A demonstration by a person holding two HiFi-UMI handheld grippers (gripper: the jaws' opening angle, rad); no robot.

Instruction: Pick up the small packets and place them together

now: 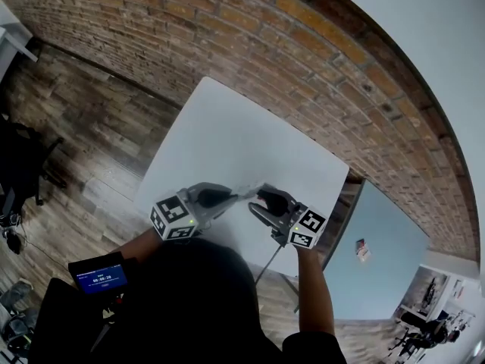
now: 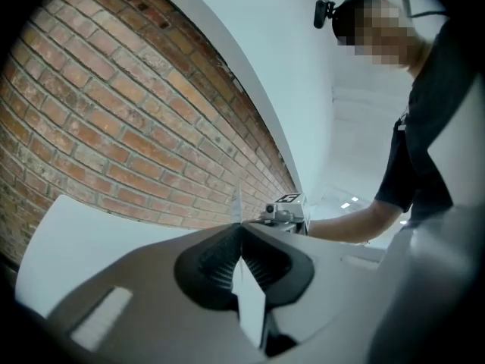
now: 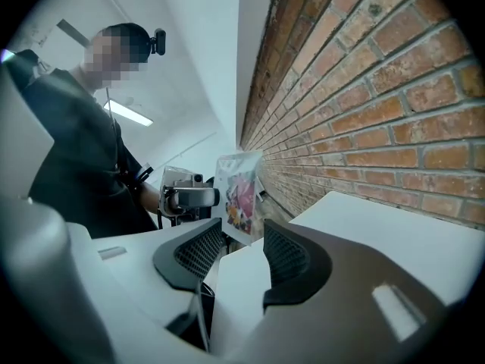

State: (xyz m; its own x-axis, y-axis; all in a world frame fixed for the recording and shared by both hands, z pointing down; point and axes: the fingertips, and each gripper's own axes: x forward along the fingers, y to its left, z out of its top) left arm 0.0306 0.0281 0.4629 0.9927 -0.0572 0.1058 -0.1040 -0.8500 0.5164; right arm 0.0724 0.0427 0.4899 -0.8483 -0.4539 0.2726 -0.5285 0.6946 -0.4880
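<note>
A small clear packet (image 1: 246, 191) with colourful print hangs in the air between my two grippers, over the near edge of the white table (image 1: 227, 120). My left gripper (image 1: 229, 197) is shut on it; in the left gripper view the packet (image 2: 237, 203) stands edge-on, thin, rising out of the closed jaws (image 2: 241, 240). In the right gripper view the packet (image 3: 241, 192) faces me flat, with the left gripper (image 3: 206, 197) pinching its side. My right gripper (image 3: 241, 250) (image 1: 261, 198) is open just below the packet's lower edge, and its pads do not touch the packet.
A brick wall (image 1: 250, 44) runs behind the table. Wooden floor (image 1: 83, 142) lies to the left, with a dark chair (image 1: 23, 165) there. A small device with a blue screen (image 1: 98, 275) sits at the person's chest. The person's arm (image 2: 356, 218) shows behind the right gripper.
</note>
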